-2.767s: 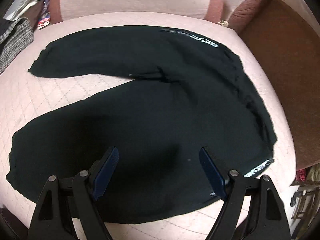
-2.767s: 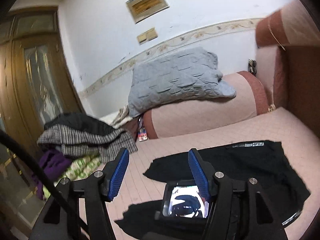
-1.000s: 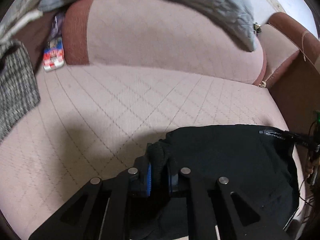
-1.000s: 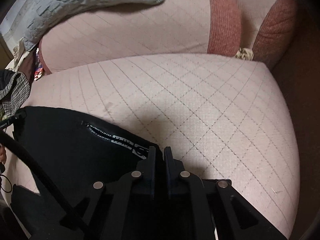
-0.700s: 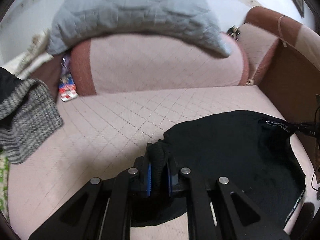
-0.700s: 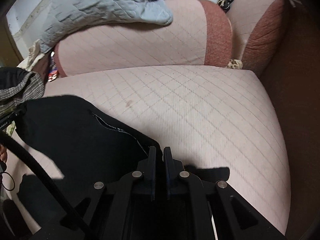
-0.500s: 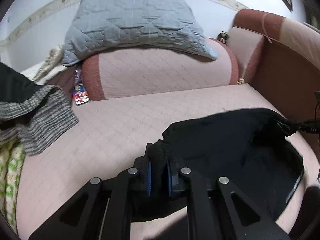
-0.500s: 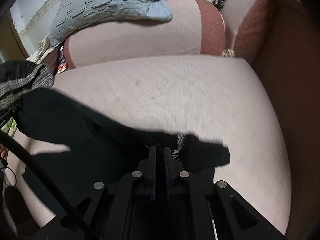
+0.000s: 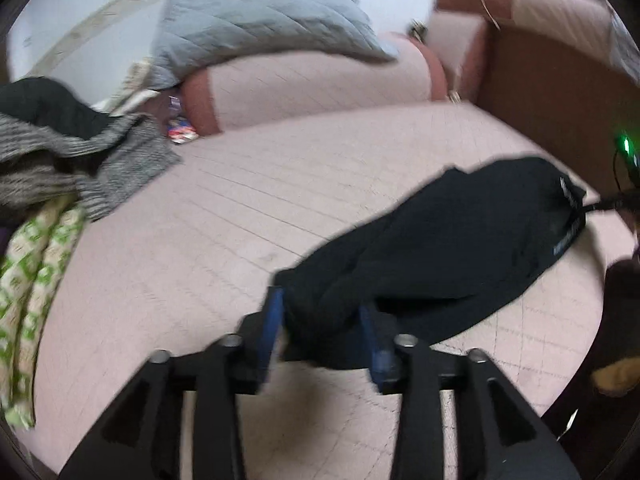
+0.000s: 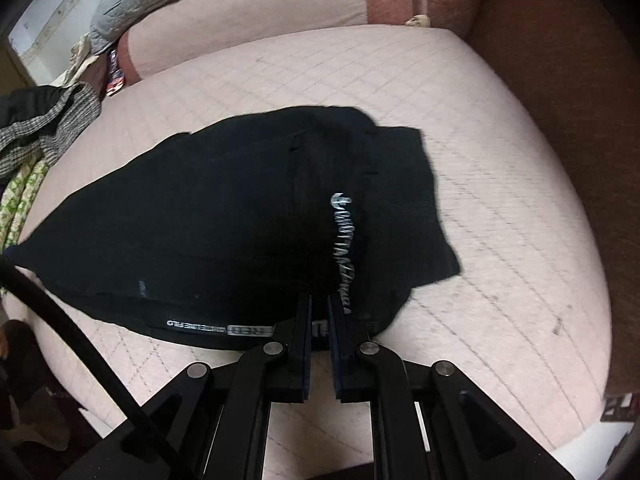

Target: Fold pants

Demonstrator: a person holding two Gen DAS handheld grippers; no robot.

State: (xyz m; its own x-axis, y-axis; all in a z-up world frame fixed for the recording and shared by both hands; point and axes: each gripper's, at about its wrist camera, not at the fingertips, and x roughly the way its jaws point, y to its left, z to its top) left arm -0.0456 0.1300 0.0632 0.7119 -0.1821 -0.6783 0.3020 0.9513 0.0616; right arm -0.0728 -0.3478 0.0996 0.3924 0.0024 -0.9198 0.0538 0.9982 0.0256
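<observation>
The black pants (image 9: 460,240) lie folded lengthwise on the pink quilted sofa seat (image 9: 240,220). In the left wrist view my left gripper (image 9: 320,312) is open, its blue pads either side of the bunched leg end. The view is blurred. In the right wrist view the pants (image 10: 208,216) spread leftward, with white lettering (image 10: 343,248) near the waistband. My right gripper (image 10: 319,308) is shut on the waistband edge at the seat's front.
A grey quilted pillow (image 9: 260,20) lies on the sofa back. A pile of grey, black and green clothes (image 9: 52,152) sits at the left end. The brown armrest (image 10: 560,60) bounds the right side. A black cable (image 10: 72,328) crosses the lower left.
The pants went from lifted in the air to lying on the seat. My left gripper has opened and released the leg end. My right gripper stays shut on the waistband.
</observation>
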